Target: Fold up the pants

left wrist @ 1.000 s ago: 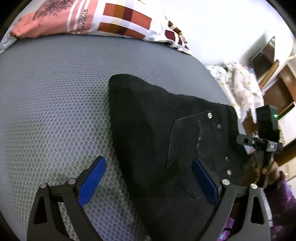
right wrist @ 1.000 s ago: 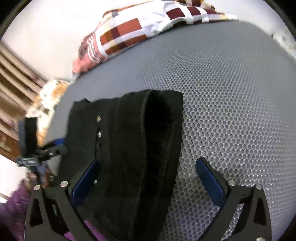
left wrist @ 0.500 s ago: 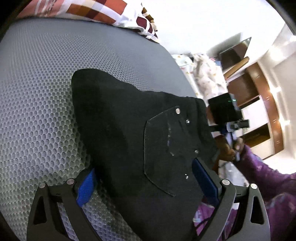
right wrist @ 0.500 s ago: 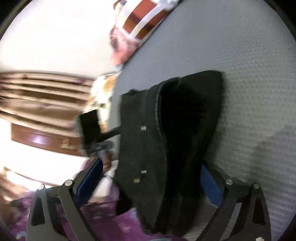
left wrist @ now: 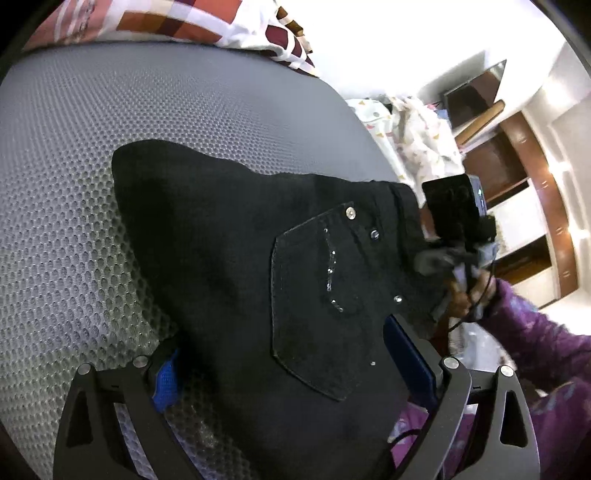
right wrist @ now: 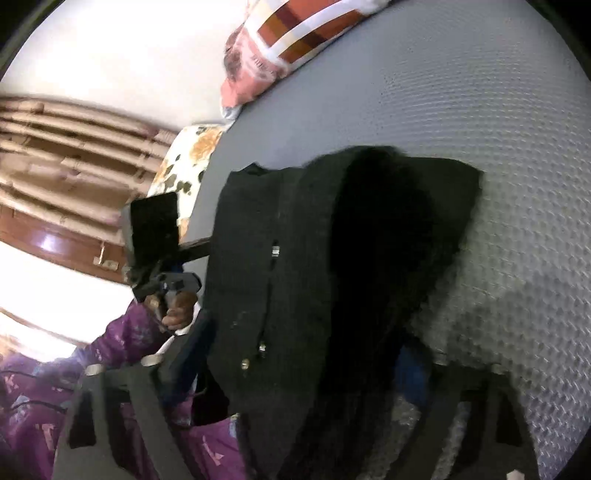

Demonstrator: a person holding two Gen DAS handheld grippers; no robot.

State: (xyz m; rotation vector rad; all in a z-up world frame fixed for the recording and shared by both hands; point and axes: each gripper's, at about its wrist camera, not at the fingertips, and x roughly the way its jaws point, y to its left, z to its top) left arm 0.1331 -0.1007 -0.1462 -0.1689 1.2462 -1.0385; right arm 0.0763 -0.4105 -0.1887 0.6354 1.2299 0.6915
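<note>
Pants (left wrist: 229,258): black denim, already doubled into a thick bundle, lying on the grey honeycomb-textured mattress (left wrist: 66,184) of the bed, near its edge, with the patterned pillow (left wrist: 177,22) well beyond. The back pocket with its rivets faces up in my left view; the stacked fold layers show in my right view (right wrist: 332,295).

Handling, as I judge it: heavy, limp cloth with stiff seams and waistband. It will sag and slide open if lifted by one layer. The textured mattress should give some friction, so dragging may rumple the lower layers.

Left hand-held gripper (left wrist: 291,373): jaws straddle the near end of the bundle, blue pads set either side of it; I cannot tell whether they press on the cloth.

Right hand-held gripper (right wrist: 306,365): jaws closing, with the stacked layers between them; the picture is blurred, so firm contact is not confirmed.

Recommended hold: all layers together at the near edge, one grip at each side, close to the thick seams.
</note>
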